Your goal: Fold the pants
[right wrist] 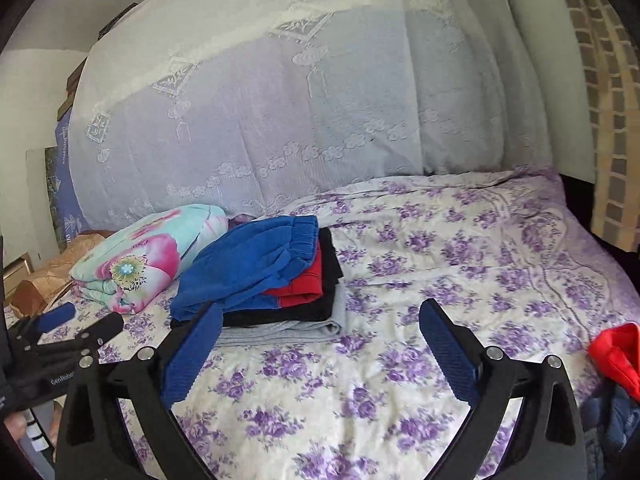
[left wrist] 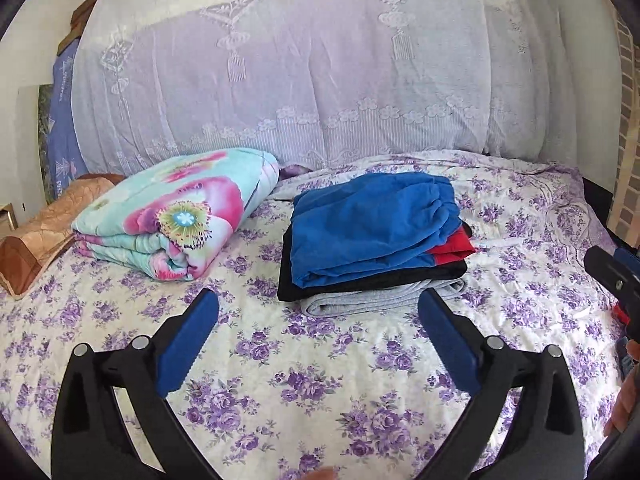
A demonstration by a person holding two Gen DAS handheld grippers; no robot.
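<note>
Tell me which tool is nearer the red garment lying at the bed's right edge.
Right. The right tool, open and empty, hovers just left of the crumpled red fabric garment. The left tool, also open, hangs further left, facing the stack of folded pants.

Bed point(left wrist: 280, 400) covered by a white sheet with purple floral print. White lace curtain point(left wrist: 300, 80) hangs behind it, backlit by daylight. Folded floral quilt point(left wrist: 176, 212) lies at the left. Brick-pattern wall point(right wrist: 608, 100) at the right.
</note>
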